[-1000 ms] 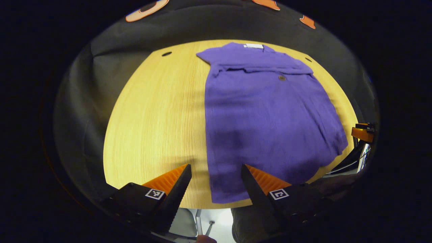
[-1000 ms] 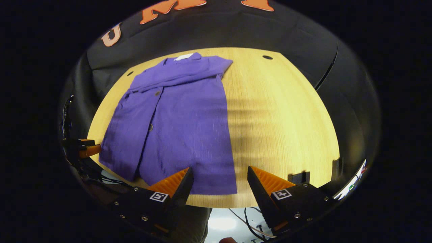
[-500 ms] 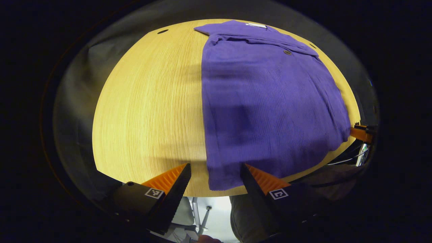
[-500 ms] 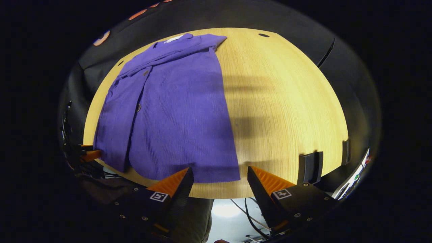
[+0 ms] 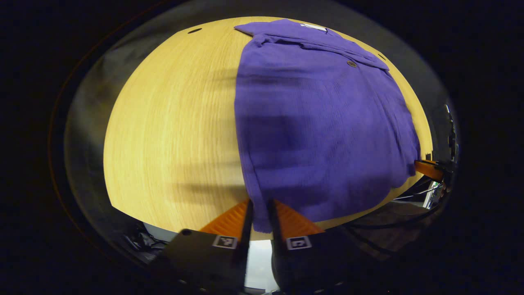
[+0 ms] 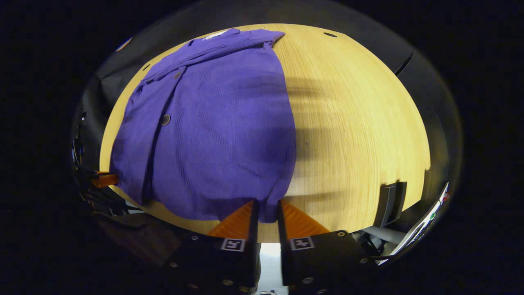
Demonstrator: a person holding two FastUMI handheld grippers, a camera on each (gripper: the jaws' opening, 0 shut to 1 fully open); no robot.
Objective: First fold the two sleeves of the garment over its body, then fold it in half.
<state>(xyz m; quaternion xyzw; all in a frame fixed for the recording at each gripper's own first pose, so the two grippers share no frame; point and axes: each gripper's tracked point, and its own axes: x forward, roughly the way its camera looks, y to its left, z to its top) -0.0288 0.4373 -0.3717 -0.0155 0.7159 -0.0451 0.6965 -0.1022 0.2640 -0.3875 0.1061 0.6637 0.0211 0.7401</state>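
The garment (image 5: 323, 131), a purple buttoned shirt, lies flat on the round wooden table (image 5: 172, 135), collar at the far side and hem at the near edge. In the left gripper view, the left gripper (image 5: 259, 215) has its jaws drawn close together on the hem corner at 6 o'clock; the cloth runs down between the two fingers, so I judge it clamped there. In the right gripper view, the right gripper (image 6: 266, 213) stands the same way, jaws nearly closed with the opposite hem corner pinched between them at 6 o'clock. Each view also catches the other gripper far off at the table's rim, at about 4 o'clock in the left gripper view and 8 o'clock in the right gripper view.

Outward from the jaws, the body of the shirt spreads toward 12 o'clock, with the buttons (image 6: 165, 119) along the placket and the collar label (image 5: 313, 27) at the far end. No sleeve sticks out past the body's side edges; a folded band lies across the shoulders just below the collar, so the sleeve folds look done.

By my reading, what remains is the fold in half: both hem corners are gripped but not yet raised, and they would need carrying toward 12 o'clock to meet the collar. Bare table lies beside the shirt.
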